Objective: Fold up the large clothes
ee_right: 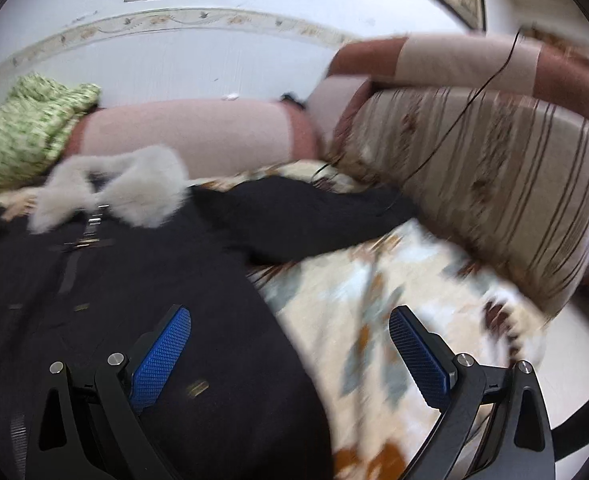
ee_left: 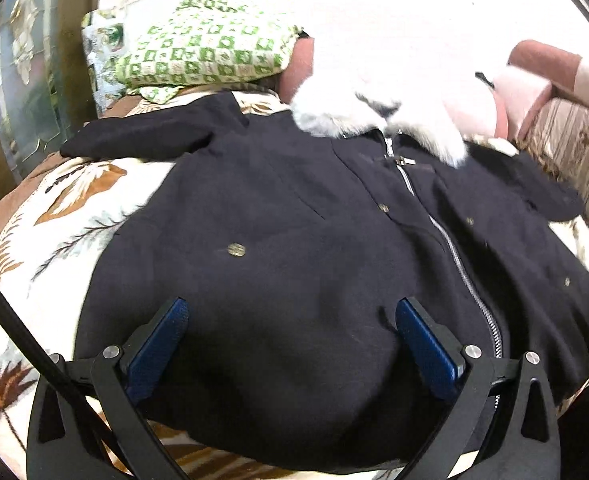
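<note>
Left gripper (ee_left: 292, 344): lower centre of frame, blue-padded fingers (ee_left: 158, 344) spread wide, nothing between them, over the front panel of the black coat (ee_left: 294, 240).

Right gripper (ee_right: 290, 354): lower centre, fingers spread and empty; its left finger lies over the coat's edge, its right one over the leaf-print bedspread (ee_right: 374, 300).

Black coat: laid flat on the bedspread, zipper (ee_left: 454, 256) closed, white fur collar (ee_left: 374, 108) at upper centre, sleeves out sideways.

Green patterned pillow (ee_left: 202, 48): upper left.

Striped cushion (ee_right: 494, 184): right side.
</note>
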`<state>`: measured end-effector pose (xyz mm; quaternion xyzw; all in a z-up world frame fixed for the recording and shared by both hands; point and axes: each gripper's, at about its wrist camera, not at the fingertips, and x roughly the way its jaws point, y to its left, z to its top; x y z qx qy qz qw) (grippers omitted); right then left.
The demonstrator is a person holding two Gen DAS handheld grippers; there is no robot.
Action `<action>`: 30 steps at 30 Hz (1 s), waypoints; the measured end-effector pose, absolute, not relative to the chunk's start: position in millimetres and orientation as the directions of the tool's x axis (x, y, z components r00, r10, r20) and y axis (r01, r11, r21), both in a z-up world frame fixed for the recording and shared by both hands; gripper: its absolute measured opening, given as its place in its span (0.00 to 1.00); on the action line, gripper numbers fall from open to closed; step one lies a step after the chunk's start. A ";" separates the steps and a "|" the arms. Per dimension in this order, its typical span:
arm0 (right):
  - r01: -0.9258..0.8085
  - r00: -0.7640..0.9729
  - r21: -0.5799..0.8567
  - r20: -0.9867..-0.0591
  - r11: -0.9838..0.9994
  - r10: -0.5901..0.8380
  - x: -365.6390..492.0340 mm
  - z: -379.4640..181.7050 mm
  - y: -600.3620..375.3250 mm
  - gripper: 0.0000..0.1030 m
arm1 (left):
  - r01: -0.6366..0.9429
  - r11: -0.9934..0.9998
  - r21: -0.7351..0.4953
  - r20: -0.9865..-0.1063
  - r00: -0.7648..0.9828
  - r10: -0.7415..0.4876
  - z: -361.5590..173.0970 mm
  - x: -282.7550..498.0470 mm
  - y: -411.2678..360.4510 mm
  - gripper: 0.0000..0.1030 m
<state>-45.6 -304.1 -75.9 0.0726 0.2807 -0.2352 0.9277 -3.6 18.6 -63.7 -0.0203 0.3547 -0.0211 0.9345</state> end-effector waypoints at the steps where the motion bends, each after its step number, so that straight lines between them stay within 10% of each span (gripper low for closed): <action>1: 0.456 0.739 0.048 -0.576 0.889 -0.349 -49.4 -75.0 -302.2 0.98 | 0.021 0.998 -0.065 -0.658 0.751 -0.059 -62.2 -5.5 21.4 1.00; 6: 0.379 0.681 -0.040 -0.665 0.924 -0.308 -50.8 -63.6 -276.9 0.98 | 0.004 0.998 -0.067 -0.611 0.790 -0.044 -49.2 -17.4 29.9 1.00; 30: 0.461 0.797 -0.067 -0.407 0.885 -0.446 -136.7 4.8 -238.9 0.93 | -0.062 0.992 -0.110 -0.495 0.869 -0.001 -0.5 -61.1 65.8 1.00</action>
